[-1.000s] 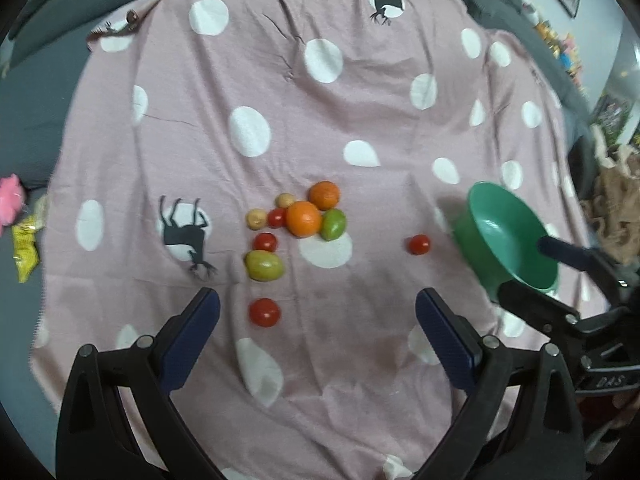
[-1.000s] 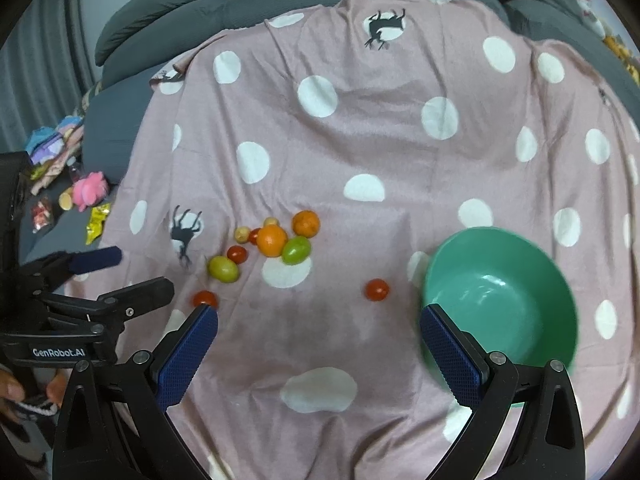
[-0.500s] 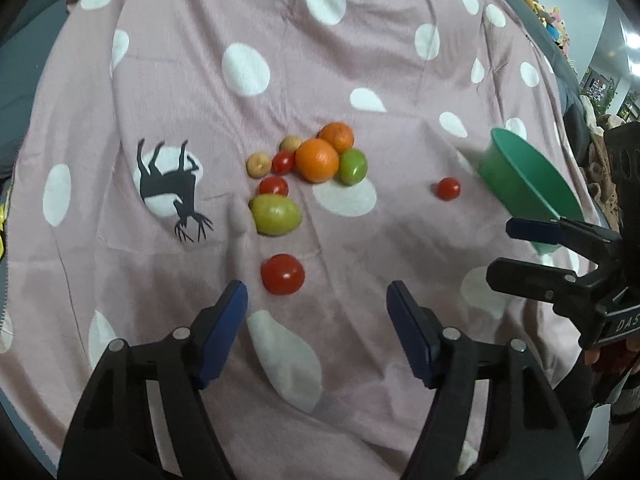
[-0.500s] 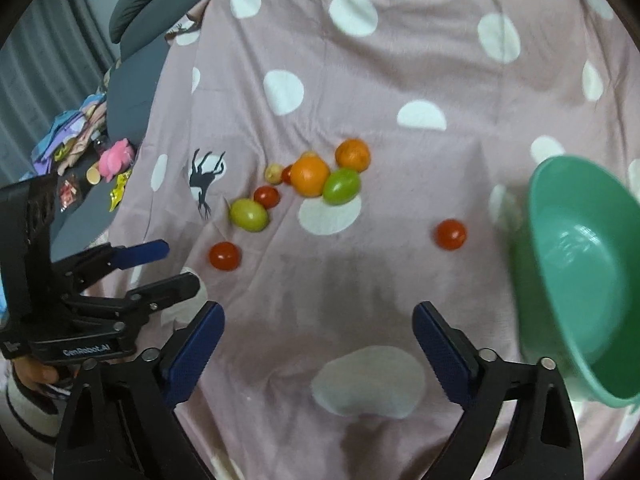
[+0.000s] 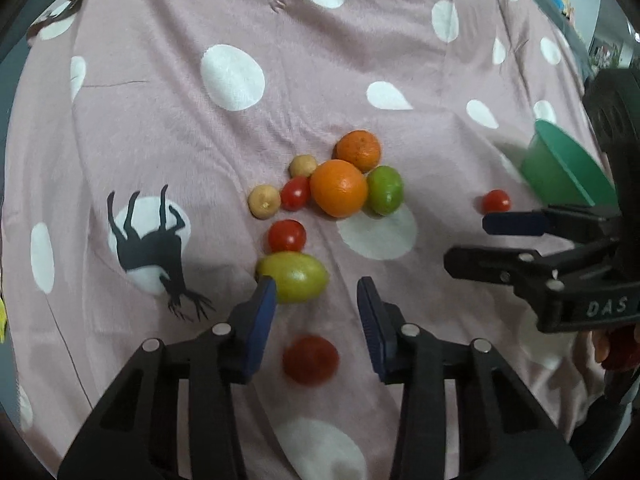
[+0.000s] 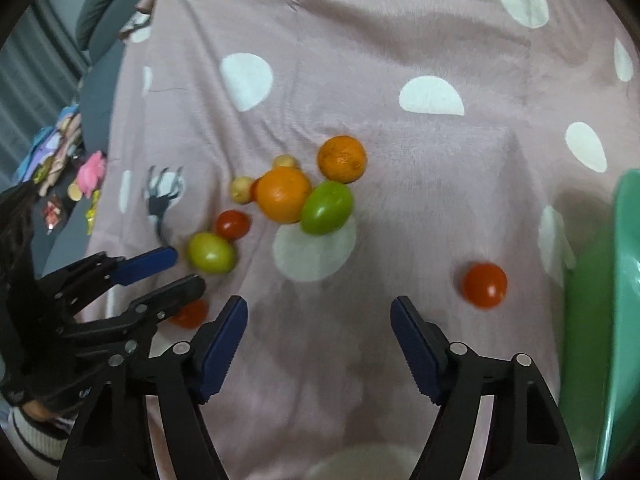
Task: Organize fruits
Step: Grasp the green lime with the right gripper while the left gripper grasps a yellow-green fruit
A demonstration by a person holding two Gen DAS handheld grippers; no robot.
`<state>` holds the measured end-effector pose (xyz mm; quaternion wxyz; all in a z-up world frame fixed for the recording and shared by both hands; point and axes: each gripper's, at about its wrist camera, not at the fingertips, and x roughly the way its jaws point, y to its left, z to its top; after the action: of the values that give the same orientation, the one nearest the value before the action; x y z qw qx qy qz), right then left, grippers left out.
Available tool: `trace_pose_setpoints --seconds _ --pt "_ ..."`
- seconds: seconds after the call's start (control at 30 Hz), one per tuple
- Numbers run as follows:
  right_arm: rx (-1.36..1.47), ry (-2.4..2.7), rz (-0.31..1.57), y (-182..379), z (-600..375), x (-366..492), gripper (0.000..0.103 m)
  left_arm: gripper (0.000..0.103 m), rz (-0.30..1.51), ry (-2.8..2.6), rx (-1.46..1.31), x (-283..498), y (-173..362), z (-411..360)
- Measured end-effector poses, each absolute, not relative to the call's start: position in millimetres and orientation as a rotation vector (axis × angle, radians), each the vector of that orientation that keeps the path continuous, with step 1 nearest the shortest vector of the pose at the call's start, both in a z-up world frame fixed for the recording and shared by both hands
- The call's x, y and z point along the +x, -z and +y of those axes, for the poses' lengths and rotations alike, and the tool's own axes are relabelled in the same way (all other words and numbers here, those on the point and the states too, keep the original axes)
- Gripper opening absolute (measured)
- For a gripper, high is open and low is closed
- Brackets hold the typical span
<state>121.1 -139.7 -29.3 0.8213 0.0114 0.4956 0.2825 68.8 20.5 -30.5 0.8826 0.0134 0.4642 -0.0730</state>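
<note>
Both tongs were spread and empty, the left gripper (image 5: 316, 308) straddling a red tomato (image 5: 311, 359) on the blanket (image 5: 200, 160), seemingly about to grasp it, needing to pinch gently, then carry it to the green bowl (image 6: 624, 300) at right.

Only legible txt: "DAS" in white on right gripper (image 5: 470, 240) body, seen right of fruits; rest cut off.

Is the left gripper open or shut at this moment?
Open. The left gripper has its jaws apart around a red tomato, not touching it.
</note>
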Motion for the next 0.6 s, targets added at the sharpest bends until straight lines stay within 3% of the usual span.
trace_pose_setpoints --seconds 0.5,0.6 --pt "-0.04 -0.581 1.119 47.7 -121.4 172.3 0.073 0.04 0.986 0.109 0.202 96.8 46.8 12.7" --pt "-0.057 -0.578 1.118 47.3 -118.5 178.2 0.068 0.039 0.978 0.095 0.25 100.1 50.6 8.5"
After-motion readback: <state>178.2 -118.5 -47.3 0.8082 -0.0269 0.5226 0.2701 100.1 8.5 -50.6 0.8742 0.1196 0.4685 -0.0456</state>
